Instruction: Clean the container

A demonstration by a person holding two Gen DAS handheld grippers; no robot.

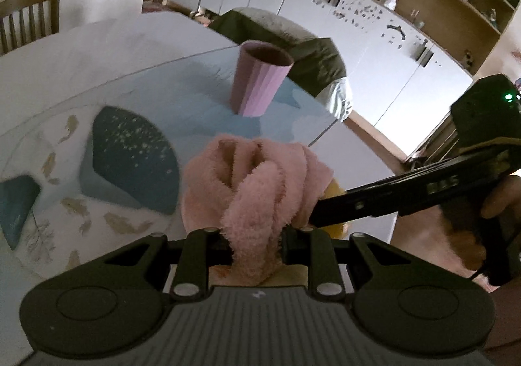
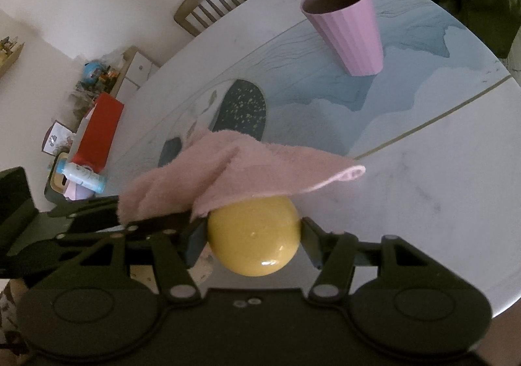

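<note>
Glossy patterned table (image 2: 423,203), fluffy cloth (image 1: 260,177), smooth rounded container (image 2: 254,242)

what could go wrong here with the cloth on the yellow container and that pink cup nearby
1. The right claw grips the round, glossy yellow container by its sides; wiping pressure might make it slip out.
2. The pink cloth is only pinched in a bunch by the left claw, so it could pull free mid-wipe.
3. The pink ribbed cup stands empty on the table just beyond; a wide swing could topple it.

The pink cloth (image 2: 228,170) hides the yellow container's (image 2: 254,236) top.
</note>
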